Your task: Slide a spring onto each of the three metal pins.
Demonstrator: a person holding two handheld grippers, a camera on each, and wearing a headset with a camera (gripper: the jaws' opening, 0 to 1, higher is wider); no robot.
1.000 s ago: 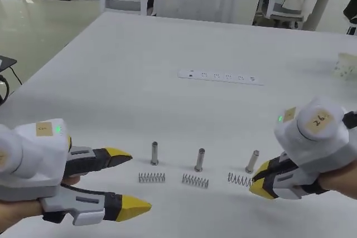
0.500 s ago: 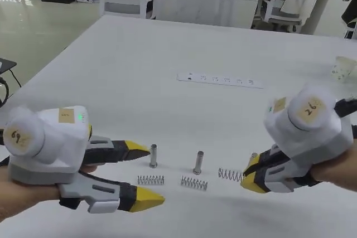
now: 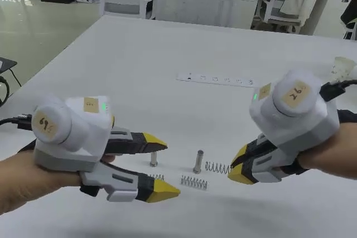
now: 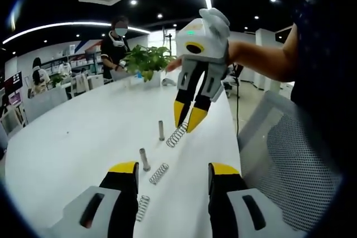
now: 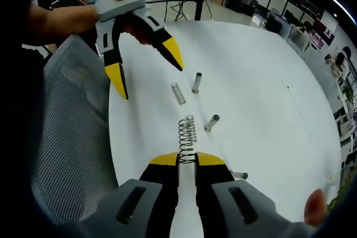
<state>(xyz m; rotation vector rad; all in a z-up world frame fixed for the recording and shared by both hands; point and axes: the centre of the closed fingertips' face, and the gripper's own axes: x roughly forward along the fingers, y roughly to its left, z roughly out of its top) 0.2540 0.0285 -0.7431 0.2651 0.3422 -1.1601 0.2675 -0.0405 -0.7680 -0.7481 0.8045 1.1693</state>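
Note:
In the head view my right gripper is shut on one end of a spring, held level just right of the middle pin. In the right gripper view that spring sticks out from between my shut jaws. My left gripper is open, its jaws straddling the left pin and the left spring. Another spring lies on the table in front of the middle pin. A third pin stands close beside my right jaws. In the left gripper view the jaws are wide apart.
A white power strip lies across the white table behind the pins. A small cup stands at the far right edge. Chairs and desks stand beyond the far edge.
My right gripper has lifted the right-hand spring off the table and carried it left toward the middle pin. My left gripper has moved in to the right, around the left pin.

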